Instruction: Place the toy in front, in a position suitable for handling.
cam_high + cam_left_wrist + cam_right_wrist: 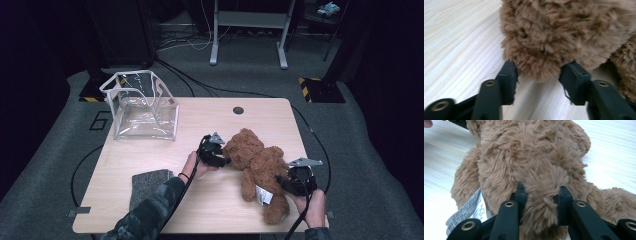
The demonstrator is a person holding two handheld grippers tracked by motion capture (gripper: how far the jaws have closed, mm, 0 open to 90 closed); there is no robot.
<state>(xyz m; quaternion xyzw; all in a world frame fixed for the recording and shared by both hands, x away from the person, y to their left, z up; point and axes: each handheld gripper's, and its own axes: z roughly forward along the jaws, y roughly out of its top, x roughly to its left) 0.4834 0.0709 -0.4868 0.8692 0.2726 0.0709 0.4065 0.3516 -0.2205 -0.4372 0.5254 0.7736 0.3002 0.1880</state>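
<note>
Brown teddy bear (pixel 257 162) lying right of centre on the wooden table (pixel 150 155). Left gripper (pixel 537 75) — jaws pinching the bear's head fur; right gripper (pixel 541 195) — jaws clamped on a tuft low on its body, beside the white label (pixel 470 207).

high: above, fwd-down, far | tool cams: close, level | shared: teddy bear (pixel 260 165)

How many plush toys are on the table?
1: a brown furry teddy bear lying at the light wooden table's right half, between the left gripper and right gripper.
</note>
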